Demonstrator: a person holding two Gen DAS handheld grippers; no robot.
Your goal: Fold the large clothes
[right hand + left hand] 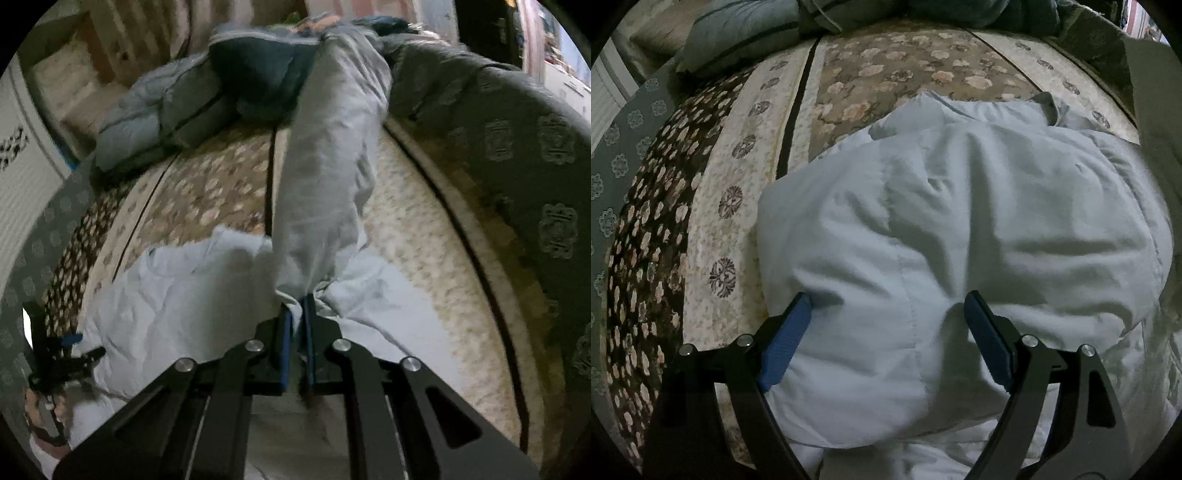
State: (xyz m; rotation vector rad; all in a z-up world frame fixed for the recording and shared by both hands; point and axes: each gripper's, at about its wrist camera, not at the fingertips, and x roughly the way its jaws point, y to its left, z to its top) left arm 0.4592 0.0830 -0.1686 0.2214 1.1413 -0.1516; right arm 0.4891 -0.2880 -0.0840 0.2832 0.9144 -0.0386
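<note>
On the bed point(746, 192) the pale blue shirt point(960, 229) lies bunched straight ahead of the left gripper point(886, 310), fingers apart, while the right gripper point(298, 306), fingers clamped on what seems a sleeve point(325, 177), holds it stretched lengthwise away.

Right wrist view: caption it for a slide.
Right gripper shut on a pale blue shirt, lifting part of it above the bed.

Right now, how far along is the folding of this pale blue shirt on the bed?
Early. The pale blue cotton shirt lies spread but rumpled on the floral quilted bedspread, no neat fold visible. In hand: the right gripper is shut on a lifted sleeve-like length; the left gripper is open over the body. Left: laying that in, then folding the body.
</note>
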